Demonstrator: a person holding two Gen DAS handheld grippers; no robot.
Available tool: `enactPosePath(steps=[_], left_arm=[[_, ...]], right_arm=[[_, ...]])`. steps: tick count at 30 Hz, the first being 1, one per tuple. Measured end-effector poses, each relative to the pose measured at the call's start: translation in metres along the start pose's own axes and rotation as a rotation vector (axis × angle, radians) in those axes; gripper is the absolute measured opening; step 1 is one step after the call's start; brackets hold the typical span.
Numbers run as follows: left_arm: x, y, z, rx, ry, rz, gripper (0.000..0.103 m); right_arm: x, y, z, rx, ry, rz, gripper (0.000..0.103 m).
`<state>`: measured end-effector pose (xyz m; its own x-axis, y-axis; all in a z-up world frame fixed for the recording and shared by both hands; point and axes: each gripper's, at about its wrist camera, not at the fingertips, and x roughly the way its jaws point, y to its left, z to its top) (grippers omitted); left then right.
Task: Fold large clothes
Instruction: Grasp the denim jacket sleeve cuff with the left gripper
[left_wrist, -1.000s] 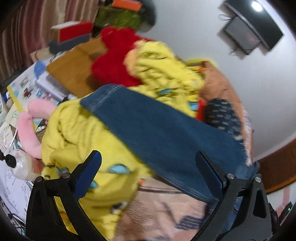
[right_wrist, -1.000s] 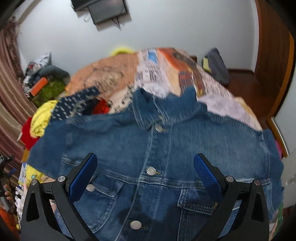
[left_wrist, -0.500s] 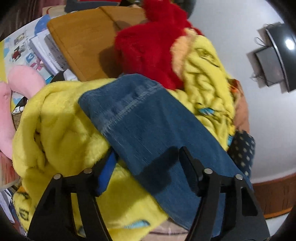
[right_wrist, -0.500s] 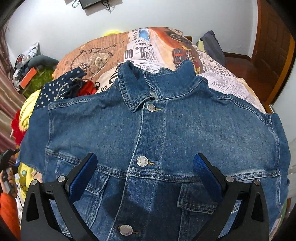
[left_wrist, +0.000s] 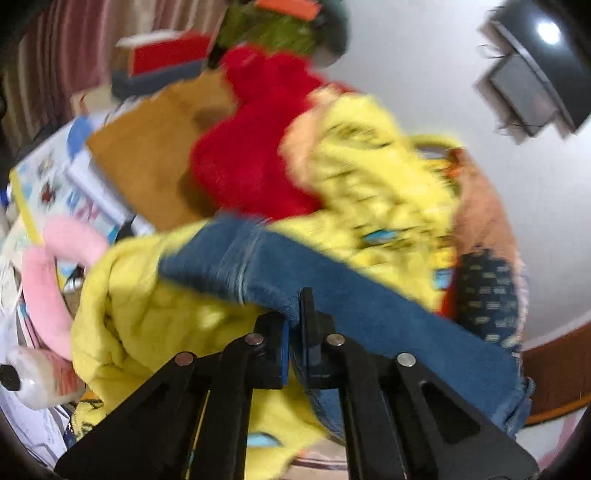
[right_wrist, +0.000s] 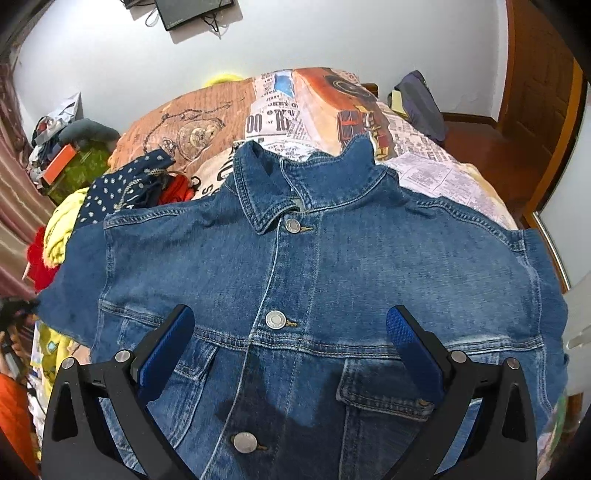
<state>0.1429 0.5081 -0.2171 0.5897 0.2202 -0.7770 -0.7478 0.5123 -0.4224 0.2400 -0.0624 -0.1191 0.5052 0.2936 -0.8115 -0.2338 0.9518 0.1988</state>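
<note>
A blue denim jacket (right_wrist: 303, 280) lies front up and buttoned on the bed, collar pointing away. My right gripper (right_wrist: 290, 332) is open and empty, hovering over the jacket's chest. In the left wrist view, my left gripper (left_wrist: 293, 325) is shut on the jacket's left sleeve (left_wrist: 280, 269) near its cuff. The sleeve lies across a yellow plush blanket (left_wrist: 155, 314). The left wrist view is blurred.
The bed has a newspaper-print cover (right_wrist: 280, 110). At its left edge are a pile of a red plush (left_wrist: 255, 147), the yellow blanket and a navy dotted cloth (right_wrist: 125, 188). A brown board (left_wrist: 155, 155), books and a pink toy (left_wrist: 48, 273) lie left. A wooden door (right_wrist: 535, 96) stands right.
My left gripper has closed on the sleeve near its cuff; a second ago it was open above it. My right gripper has come nearer to the jacket and stays open.
</note>
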Motion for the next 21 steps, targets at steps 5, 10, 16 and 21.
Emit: enactPosePath(steps=[5,10,16,21], left_arm=[[-0.070,-0.068,0.009,0.103,-0.117,-0.145,0.003],[-0.133,-0.146,0.000,0.223,-0.199,-0.286,0.003],[-0.187,-0.265,-0.039,0.395,-0.235,-0.457,0.003],[-0.193,-0.359,-0.091,0.551,-0.205,-0.518,0.003]], right_arm=[[-0.014,-0.003,-0.001,-0.023,-0.027,0.004,0.103],[-0.028,-0.009,-0.001,-0.054,-0.058,-0.001,0.103],[-0.044,-0.023,0.000,-0.070,-0.089,0.000,0.103],[-0.056,-0.038,-0.001,-0.061,-0.111,0.000,0.103]])
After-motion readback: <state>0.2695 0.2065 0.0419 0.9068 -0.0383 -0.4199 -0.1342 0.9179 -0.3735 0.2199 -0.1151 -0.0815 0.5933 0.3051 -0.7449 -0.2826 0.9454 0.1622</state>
